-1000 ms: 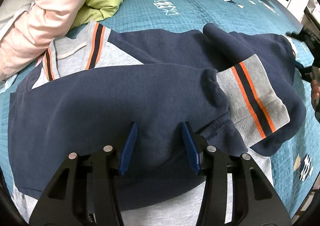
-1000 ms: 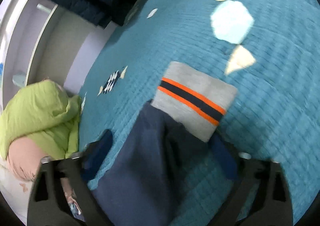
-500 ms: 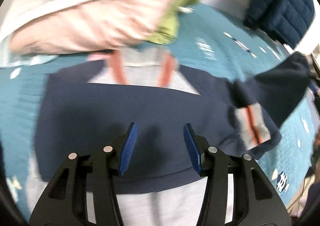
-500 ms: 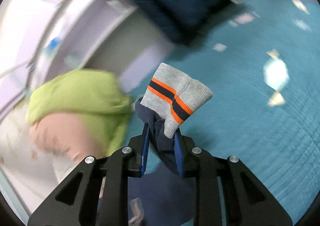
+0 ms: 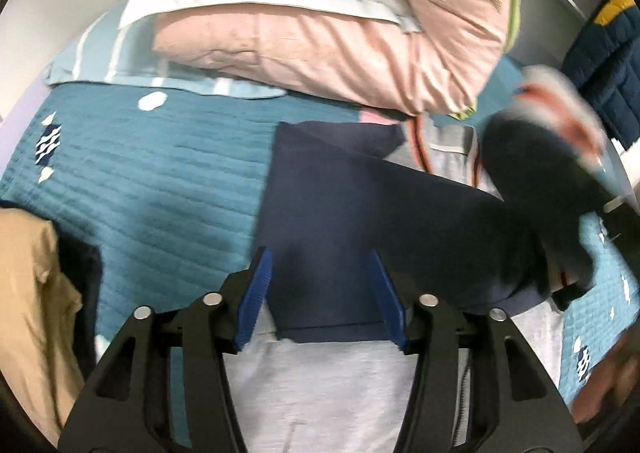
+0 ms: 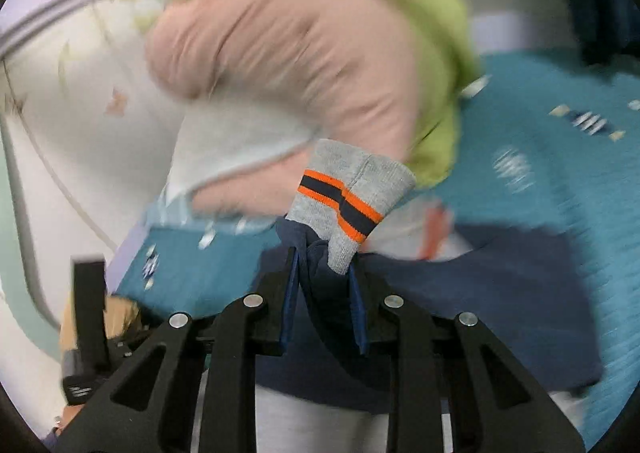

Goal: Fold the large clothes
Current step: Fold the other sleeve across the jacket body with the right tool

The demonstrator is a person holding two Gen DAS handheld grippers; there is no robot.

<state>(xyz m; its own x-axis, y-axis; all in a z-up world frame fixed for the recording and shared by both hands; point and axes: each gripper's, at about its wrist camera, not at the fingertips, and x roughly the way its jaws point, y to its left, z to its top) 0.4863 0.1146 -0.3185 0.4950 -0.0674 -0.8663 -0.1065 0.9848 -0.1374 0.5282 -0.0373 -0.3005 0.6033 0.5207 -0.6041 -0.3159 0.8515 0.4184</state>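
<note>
A navy sweatshirt (image 5: 360,205) with a grey lower part (image 5: 320,385) lies flat on the bed. My left gripper (image 5: 319,255) hovers over its left edge. Its jaws are opening, and the cloth lies below them, not pinched. My right gripper (image 6: 323,261) is shut on one navy sleeve just behind the grey cuff (image 6: 344,193), which has orange and navy stripes and stands up above the pads. In the left wrist view that lifted sleeve (image 5: 532,173) is a blur at the right, above the sweatshirt body (image 6: 480,285).
A teal quilt (image 5: 160,181) covers the bed. Pink bedding (image 5: 340,45) and a green blanket (image 6: 440,53) are piled at its head. At the left edge lies a tan garment (image 5: 28,293), at the far right a navy quilted jacket (image 5: 604,65).
My right gripper closed on the sleeve, lifted it off the quilt and swung it over the sweatshirt toward the pillows. My left gripper slid left to the garment's edge, its jaws slightly wider.
</note>
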